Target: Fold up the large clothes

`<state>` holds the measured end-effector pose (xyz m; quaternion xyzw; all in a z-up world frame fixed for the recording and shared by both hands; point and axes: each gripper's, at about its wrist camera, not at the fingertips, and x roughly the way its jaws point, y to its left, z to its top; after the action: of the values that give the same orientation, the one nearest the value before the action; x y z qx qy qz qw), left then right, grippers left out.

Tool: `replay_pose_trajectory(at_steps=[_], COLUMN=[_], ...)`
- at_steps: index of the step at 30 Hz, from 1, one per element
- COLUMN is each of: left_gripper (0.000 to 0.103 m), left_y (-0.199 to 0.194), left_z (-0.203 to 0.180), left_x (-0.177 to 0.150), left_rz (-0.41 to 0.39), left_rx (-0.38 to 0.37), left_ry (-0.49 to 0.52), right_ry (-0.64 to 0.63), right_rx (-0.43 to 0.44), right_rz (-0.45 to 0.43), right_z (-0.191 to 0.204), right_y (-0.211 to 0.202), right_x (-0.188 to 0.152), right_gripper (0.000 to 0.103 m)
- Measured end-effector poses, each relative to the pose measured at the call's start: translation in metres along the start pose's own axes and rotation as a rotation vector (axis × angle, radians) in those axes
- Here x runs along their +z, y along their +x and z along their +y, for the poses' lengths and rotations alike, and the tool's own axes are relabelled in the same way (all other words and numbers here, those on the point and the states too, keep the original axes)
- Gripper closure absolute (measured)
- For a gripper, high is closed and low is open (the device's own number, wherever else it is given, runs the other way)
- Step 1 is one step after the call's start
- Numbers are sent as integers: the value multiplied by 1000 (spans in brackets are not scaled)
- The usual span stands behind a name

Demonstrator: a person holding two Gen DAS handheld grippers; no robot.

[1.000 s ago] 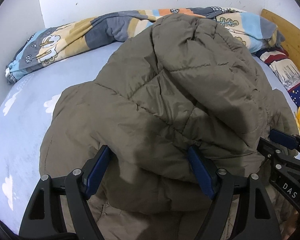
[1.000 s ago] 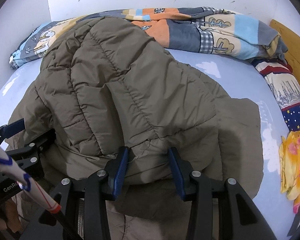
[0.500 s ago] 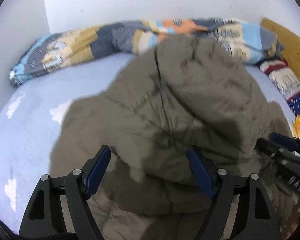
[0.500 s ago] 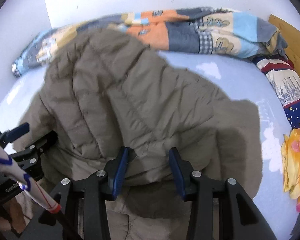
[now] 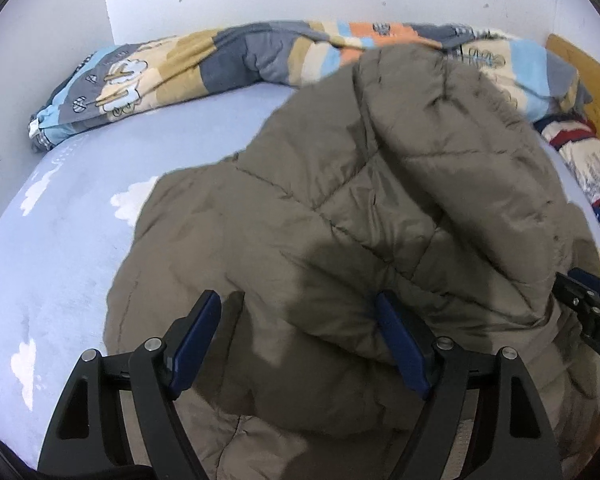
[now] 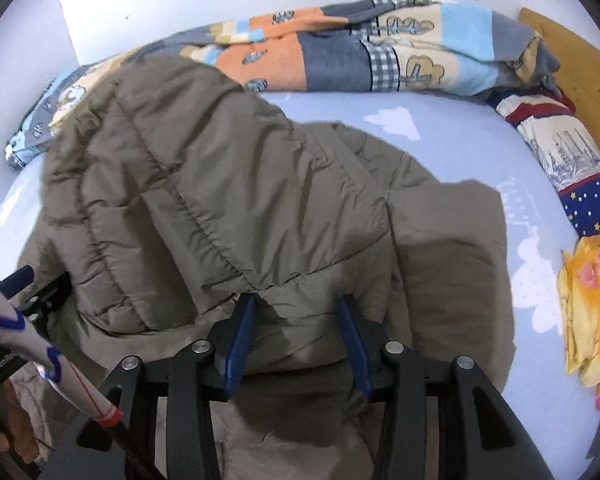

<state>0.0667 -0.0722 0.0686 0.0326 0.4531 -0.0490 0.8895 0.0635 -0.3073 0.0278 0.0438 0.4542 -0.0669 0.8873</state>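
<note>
A quilted olive jacket [image 5: 340, 208] lies bunched on the pale blue bed [image 5: 60, 240]. Both the left gripper [image 5: 300, 336] and right gripper [image 6: 296, 332] stand released, fingers spread over its near edge.

Black frames, blue-padded fingers [image 5: 400, 344]

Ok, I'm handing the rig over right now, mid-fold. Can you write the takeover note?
Left hand-held gripper: open wide, low over the near edge of the folded-over layer of the olive puffer jacket, gripping nothing.
Right hand-held gripper: open, at the same near edge, fabric between its fingers but not pinched.
Jacket lies on the blue cloud sheet, in front of the patchwork quilt.
Done: one layer folded over toward the near edge.
Left: probably further folds and smoothing; the flat panel on the right is uncovered.
</note>
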Motion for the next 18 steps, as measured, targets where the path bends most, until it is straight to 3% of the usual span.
replay_pose_trajectory(at_steps=[5,7,11,14,18], left_gripper=[23,23,23,23,23], left_y=[-21,-20,-2,11,1], left_z=[-8,-12,-13,-11,-9], left_x=[5,5,0,-4,-2], left_rz=[-89,-81,-23,36,16], left_rx=[-28,-33,-17,-12,-17], left_ry=[7,19,20,22,16], right_ry=[-3,-14,-28,-28,-38], right_rx=[61,83,91,93,93], right_rz=[-70,-106,-73,17,17], right_z=[12,18,25,26,26], right_y=[-22,-27,-13,10,7], right_x=[-1,-1,-6,-12,-13], right_gripper=[56,56,56,56,56])
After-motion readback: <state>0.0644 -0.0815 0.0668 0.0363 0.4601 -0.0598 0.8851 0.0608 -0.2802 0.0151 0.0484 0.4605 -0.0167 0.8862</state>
